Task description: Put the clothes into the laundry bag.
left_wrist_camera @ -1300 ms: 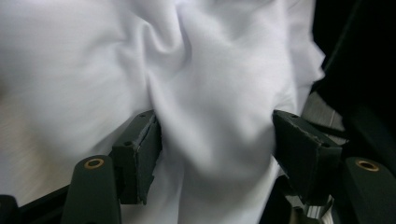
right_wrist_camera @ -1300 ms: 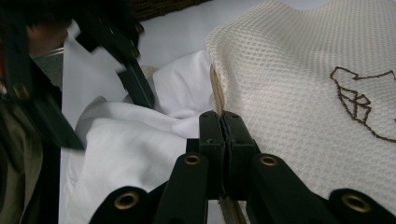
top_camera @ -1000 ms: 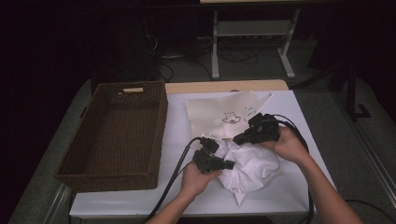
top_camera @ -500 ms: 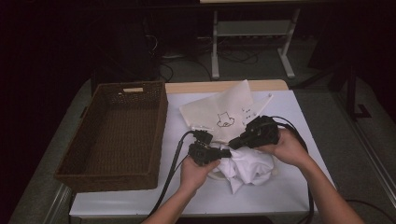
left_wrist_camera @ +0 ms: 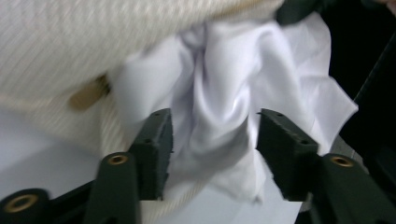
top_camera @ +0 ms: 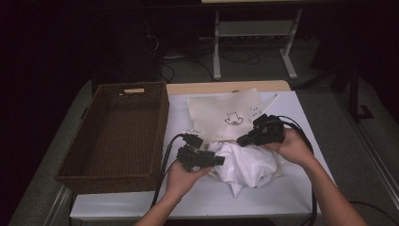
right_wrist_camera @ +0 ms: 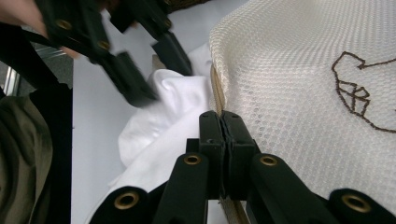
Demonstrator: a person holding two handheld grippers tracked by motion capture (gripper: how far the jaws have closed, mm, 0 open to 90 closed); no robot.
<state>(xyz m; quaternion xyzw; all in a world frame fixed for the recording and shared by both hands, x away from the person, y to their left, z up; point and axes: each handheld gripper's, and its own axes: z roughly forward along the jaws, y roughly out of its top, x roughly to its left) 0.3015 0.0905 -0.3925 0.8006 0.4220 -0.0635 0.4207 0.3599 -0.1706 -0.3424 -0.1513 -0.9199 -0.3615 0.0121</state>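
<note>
A cream mesh bag (top_camera: 221, 113) with a dark stitched outline lies on the white table top (top_camera: 291, 193). A crumpled white cloth (top_camera: 249, 165) sits at its near edge, partly under that edge. My right gripper (top_camera: 241, 140) is shut on the bag's brown-trimmed edge (right_wrist_camera: 215, 93) and holds it up a little. In the right gripper view its jaws (right_wrist_camera: 220, 123) press together on the mesh bag (right_wrist_camera: 299, 84). My left gripper (top_camera: 219, 160) is open, and in its own view the left gripper (left_wrist_camera: 212, 140) has a fold of the white cloth (left_wrist_camera: 224, 93) between its jaws.
A large brown wicker basket (top_camera: 162, 122) stands on the left of the table, close to my left hand. Black cables trail from both grippers over the table's front edge. A metal stand (top_camera: 216, 47) is on the floor beyond the table.
The white cloth has been gathered into a tighter heap at the bag's edge. My left gripper has shifted a little to the left, and my right gripper still holds the bag's edge.
</note>
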